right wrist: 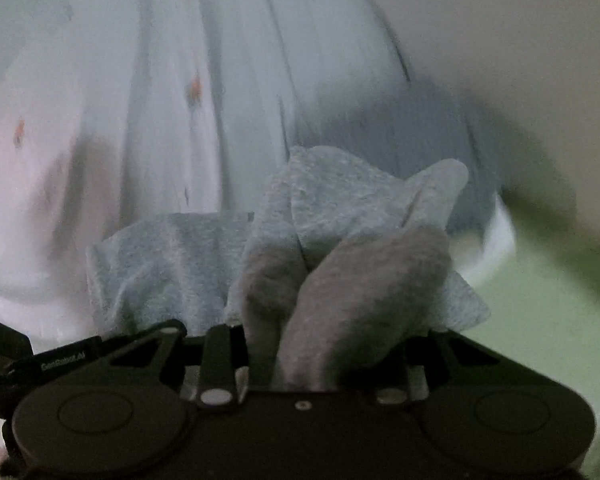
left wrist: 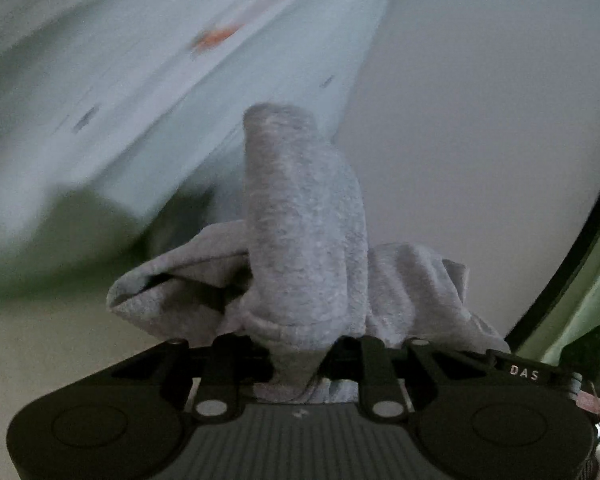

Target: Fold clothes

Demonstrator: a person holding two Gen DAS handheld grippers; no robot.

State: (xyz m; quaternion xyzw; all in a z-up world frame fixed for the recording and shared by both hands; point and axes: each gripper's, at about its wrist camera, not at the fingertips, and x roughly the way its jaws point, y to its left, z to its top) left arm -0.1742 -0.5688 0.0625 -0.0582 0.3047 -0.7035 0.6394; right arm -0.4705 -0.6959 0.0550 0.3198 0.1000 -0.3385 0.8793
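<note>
A grey fleece garment [left wrist: 304, 236] bunches up between the fingers of my left gripper [left wrist: 300, 360], which is shut on it; the cloth hides the fingertips. In the right wrist view the same grey garment [right wrist: 340, 248] bulges out of my right gripper [right wrist: 320, 360], also shut on it with its fingertips buried in folds. Both views are blurred by motion. The garment hangs lifted in front of a pale blue-white patterned cloth [left wrist: 160, 80], which also fills the background [right wrist: 160, 100] of the right wrist view.
The patterned cloth carries small orange and dark marks [left wrist: 214, 38]. A plain pale wall or surface [left wrist: 480, 120] lies to the right. Green fabric [right wrist: 540, 312] shows at the lower right, and a dark curved edge [left wrist: 572, 256] runs down the right side.
</note>
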